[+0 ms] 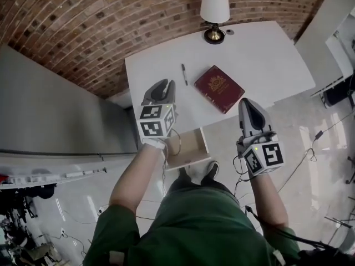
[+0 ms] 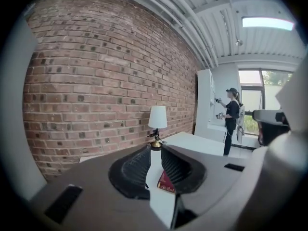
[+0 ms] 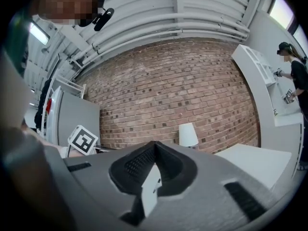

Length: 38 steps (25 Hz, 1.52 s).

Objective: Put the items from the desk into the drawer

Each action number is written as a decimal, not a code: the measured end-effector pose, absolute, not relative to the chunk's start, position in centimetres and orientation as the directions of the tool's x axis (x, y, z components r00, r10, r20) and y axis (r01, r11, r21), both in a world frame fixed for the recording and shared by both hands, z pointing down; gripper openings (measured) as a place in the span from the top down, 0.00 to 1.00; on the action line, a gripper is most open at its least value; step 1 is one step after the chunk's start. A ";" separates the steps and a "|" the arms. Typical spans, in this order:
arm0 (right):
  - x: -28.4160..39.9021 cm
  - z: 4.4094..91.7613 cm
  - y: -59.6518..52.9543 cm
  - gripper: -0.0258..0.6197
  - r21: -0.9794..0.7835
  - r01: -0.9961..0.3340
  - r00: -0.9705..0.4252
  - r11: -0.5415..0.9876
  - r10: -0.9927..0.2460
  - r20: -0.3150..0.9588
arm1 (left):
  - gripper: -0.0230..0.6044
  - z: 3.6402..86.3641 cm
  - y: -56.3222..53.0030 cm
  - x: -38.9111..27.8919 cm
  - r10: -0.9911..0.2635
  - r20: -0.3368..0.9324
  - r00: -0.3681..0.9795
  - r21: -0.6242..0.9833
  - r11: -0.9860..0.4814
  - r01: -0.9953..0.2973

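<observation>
Dark red, the book (image 1: 218, 88) lies flat on the white surface (image 1: 260, 60), just right of the pen (image 1: 184, 74) and nearer than the lamp (image 1: 214, 13) at the far edge. I think both wait there because nothing is packed yet. The drawer (image 1: 188, 147) stands pulled out at the near side, ready to receive them, and as far as I can see nothing lies in it. The left gripper (image 1: 165, 86) hovers over the near left part of the surface, its fingers (image 2: 132, 170) a narrow gap apart, nothing between them, aimed toward the book. The right gripper (image 1: 246, 103) hangs past the near edge, over the floor, its fingers (image 3: 139, 165) closed tip to tip on nothing.
</observation>
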State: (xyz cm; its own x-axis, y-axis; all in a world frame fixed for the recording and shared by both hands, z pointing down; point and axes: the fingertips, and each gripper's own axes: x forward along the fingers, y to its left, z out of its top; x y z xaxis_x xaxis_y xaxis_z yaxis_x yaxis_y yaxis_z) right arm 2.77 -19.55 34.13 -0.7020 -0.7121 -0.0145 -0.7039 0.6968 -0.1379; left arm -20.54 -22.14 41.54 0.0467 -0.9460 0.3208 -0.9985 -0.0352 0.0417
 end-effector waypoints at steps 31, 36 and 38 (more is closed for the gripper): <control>6.4 41.7 -19.2 0.96 -0.161 -0.880 -0.470 0.447 -0.869 0.152 | 0.87 61.5 -34.5 -24.8 -0.739 0.658 0.148 0.126 -0.086 -0.988; 8.4 43.9 -19.2 0.96 -0.139 -0.903 -0.429 0.407 -0.877 0.218 | 0.87 65.2 -37.1 -24.2 -0.695 0.706 0.137 0.177 -0.013 -0.984; 9.2 44.5 -19.3 0.96 -0.141 -0.909 -0.416 0.392 -0.879 0.234 | 0.87 66.7 -38.0 -24.0 -0.673 0.729 0.126 0.181 0.011 -0.984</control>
State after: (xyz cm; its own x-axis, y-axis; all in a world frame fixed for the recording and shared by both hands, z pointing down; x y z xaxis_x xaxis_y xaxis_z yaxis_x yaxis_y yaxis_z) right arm 9.17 -19.31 44.48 -0.4156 -0.8790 0.2338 -0.9090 0.3922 -0.1411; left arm -23.99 -38.03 66.68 0.1265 -0.6732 0.7286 -0.9835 0.0106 0.1805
